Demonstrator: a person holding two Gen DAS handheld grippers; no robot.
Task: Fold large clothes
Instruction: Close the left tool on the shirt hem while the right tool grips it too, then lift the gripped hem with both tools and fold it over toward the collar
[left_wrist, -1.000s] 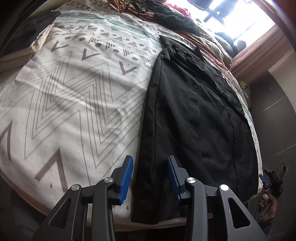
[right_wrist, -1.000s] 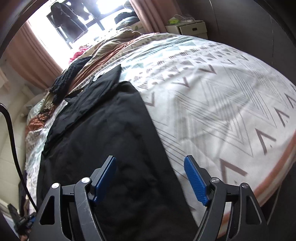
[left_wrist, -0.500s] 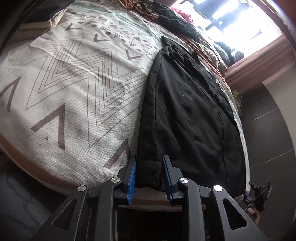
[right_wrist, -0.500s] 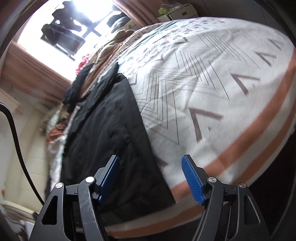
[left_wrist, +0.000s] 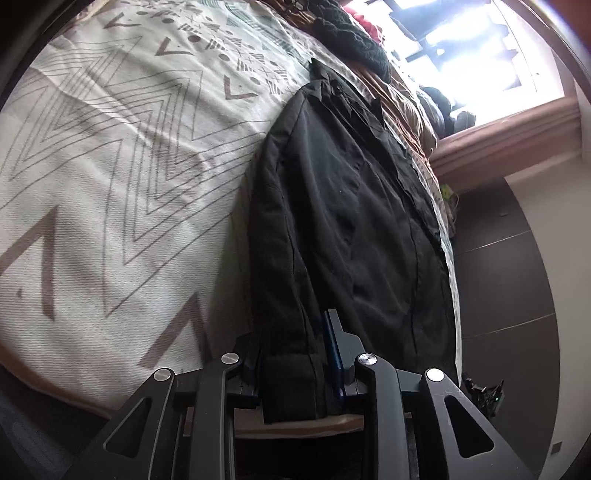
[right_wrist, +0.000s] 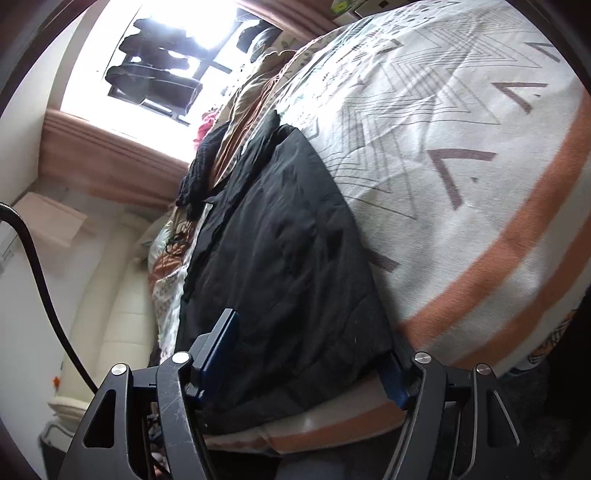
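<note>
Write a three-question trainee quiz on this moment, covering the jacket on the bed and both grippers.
1. True or false: the black jacket lies on a patterned blanket.
2. Which part of the jacket sits between the pads of the left gripper? A) collar B) near cuff end of a sleeve C) a pocket
3. Fill in: the right gripper straddles the jacket's near ____.

Key:
1. True; the blanket is white with zigzag lines.
2. B; the pads press on the sleeve end.
3. Hem corner; its jaws have just been closing with the cloth between them, and whether they grip yet cannot be told.
</note>
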